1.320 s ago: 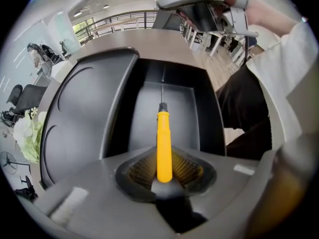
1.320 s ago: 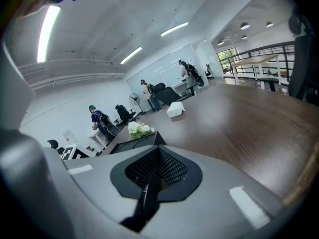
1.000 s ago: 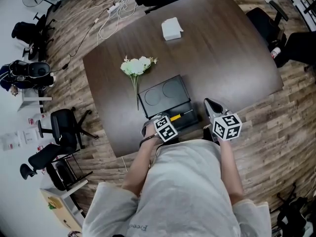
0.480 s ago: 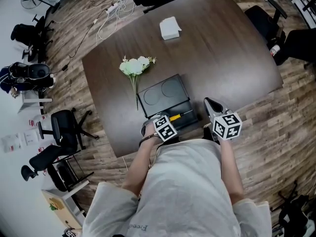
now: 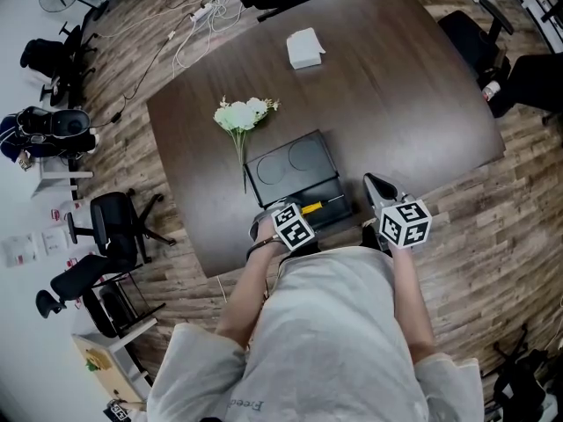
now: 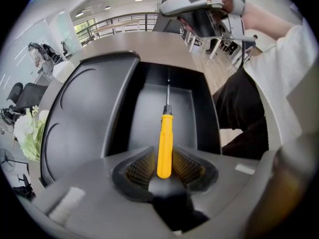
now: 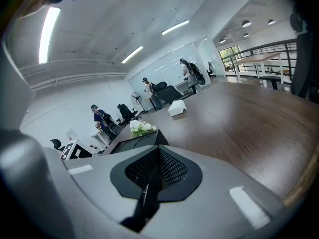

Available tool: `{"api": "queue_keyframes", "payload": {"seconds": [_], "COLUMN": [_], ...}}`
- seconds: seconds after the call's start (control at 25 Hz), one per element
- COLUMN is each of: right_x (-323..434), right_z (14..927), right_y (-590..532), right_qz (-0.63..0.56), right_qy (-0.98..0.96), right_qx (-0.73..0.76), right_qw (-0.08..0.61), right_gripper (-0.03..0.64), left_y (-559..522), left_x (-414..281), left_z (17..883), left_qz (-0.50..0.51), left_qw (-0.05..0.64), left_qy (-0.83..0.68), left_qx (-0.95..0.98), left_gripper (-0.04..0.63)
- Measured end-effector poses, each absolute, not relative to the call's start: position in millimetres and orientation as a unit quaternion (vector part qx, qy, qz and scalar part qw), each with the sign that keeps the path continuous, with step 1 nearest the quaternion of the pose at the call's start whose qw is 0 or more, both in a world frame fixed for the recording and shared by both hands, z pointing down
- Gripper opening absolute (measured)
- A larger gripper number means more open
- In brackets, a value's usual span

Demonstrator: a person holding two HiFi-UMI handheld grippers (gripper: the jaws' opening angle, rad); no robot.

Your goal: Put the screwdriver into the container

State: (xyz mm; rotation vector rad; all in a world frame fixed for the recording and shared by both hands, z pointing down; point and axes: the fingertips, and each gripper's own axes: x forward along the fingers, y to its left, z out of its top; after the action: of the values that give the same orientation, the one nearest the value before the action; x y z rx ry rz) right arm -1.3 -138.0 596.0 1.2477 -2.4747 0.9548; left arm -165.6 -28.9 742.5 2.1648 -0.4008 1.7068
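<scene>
The screwdriver (image 6: 165, 143), with a yellow handle and a thin metal shaft, lies along the bottom of the black container's tray (image 6: 182, 113). My left gripper (image 6: 164, 166) points steeply down over it. Its jaws have just been opening, and the handle sits between the pads with a small gap on each side. In the head view the screwdriver (image 5: 315, 207) shows just past the left gripper (image 5: 302, 214), in the container (image 5: 264, 176) near the table's front edge. My right gripper (image 5: 371, 183) hovers to the right of the container, shut on nothing; in its own view the right gripper (image 7: 158, 151) has its pads together.
The container's flat lid part (image 6: 84, 113) with round recesses lies left of the tray. A white flower bunch (image 5: 244, 118) lies beyond the container and a white box (image 5: 305, 51) sits far back on the dark wooden table (image 5: 413, 104). Office chairs stand around the table.
</scene>
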Motion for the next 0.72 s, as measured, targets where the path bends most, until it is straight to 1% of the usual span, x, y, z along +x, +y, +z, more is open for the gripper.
{"api": "queue_keyframes", "payload": {"seconds": [0.72], "right_x": [-22], "right_z": [601], "right_y": [-137], "right_qz": [0.32], "right_qy": [-0.864], "right_qx": [0.366], "right_qw": [0.131], "right_gripper": [0.002], "left_y": [-28], "left_x": [-165], "left_z": [730], "left_qz": [0.578], "left_qw": [0.2], "left_qy": [-0.196], "left_qx": [0.766], "left_gripper": [0.169]}}
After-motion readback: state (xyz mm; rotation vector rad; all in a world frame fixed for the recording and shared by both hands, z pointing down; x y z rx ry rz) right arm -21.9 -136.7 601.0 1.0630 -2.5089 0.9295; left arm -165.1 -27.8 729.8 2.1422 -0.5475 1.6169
